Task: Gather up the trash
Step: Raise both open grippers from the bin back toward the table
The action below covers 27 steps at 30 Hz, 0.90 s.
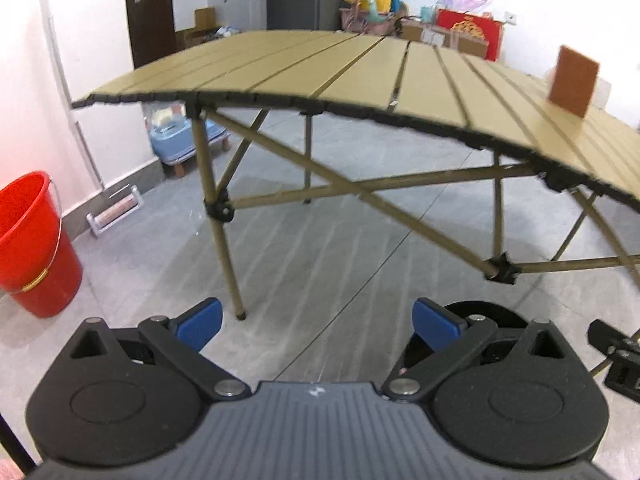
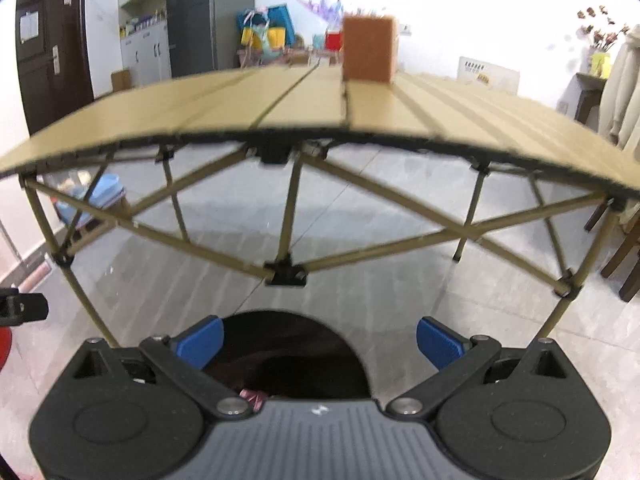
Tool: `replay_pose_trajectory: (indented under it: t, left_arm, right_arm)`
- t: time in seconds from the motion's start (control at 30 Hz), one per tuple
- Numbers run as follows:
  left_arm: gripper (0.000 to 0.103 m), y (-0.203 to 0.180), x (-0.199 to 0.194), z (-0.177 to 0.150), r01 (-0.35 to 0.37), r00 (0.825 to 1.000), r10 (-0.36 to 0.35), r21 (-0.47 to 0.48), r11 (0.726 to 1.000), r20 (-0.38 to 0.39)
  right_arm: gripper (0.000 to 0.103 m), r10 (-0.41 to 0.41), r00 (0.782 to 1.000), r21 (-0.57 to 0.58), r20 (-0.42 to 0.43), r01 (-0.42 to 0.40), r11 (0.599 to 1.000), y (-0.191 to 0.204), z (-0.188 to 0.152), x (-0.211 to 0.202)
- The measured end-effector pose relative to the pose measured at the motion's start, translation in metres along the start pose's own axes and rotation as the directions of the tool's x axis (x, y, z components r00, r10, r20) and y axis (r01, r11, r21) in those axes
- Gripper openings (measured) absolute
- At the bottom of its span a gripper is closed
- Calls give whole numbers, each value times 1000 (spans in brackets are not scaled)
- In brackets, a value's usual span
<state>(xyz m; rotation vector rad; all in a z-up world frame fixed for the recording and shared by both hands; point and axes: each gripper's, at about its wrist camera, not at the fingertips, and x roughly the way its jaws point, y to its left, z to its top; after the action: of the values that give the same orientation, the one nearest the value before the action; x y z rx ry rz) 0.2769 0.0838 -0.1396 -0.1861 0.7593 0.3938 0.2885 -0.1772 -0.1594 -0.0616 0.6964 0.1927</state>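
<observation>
1. Left wrist view: jaws on the left gripper (image 1: 318, 326) are spread wide with nothing between the blue pads (image 1: 199, 323), just grey tiled floor (image 1: 320, 272) below.
2. The tan slatted folding table (image 1: 304, 68) fills the upper half. A brown box (image 1: 574, 80) stands upright on the table's right side, pretty blurry.
3. A red bucket (image 1: 34, 244) sits on the floor at the far left by the wall.
4. Right wrist view: right gripper (image 2: 320, 344) jaws also wide apart and empty, hanging over a black round bin (image 2: 292, 356) right under them, something pink (image 2: 252, 396) at its near edge.
5. Here the same brown box (image 2: 369, 48) is dead ahead, standing on the table (image 2: 240, 100) toward its far end.
</observation>
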Motion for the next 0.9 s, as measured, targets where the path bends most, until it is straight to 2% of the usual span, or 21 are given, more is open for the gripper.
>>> replay_pose_trajectory:
  t: [0.2, 0.37, 0.63, 0.9]
  left_arm:
    - [103, -22, -32, 20, 81, 993, -82, 12, 997, 79]
    - [103, -56, -55, 50, 133, 977, -143, 70, 989, 156]
    - [103, -124, -72, 99, 192, 947, -225, 158, 969, 229]
    - [103, -197, -63, 148, 238, 914, -304, 251, 938, 270]
  right_arm:
    - [103, -27, 995, 32, 95, 24, 999, -36, 16, -37]
    - [103, -73, 981, 88, 178, 58, 994, -74, 37, -62]
    - [103, -132, 950, 120, 282, 101, 988, -129, 89, -71]
    - [103, -173, 925, 111, 337, 143, 984, -175, 142, -57]
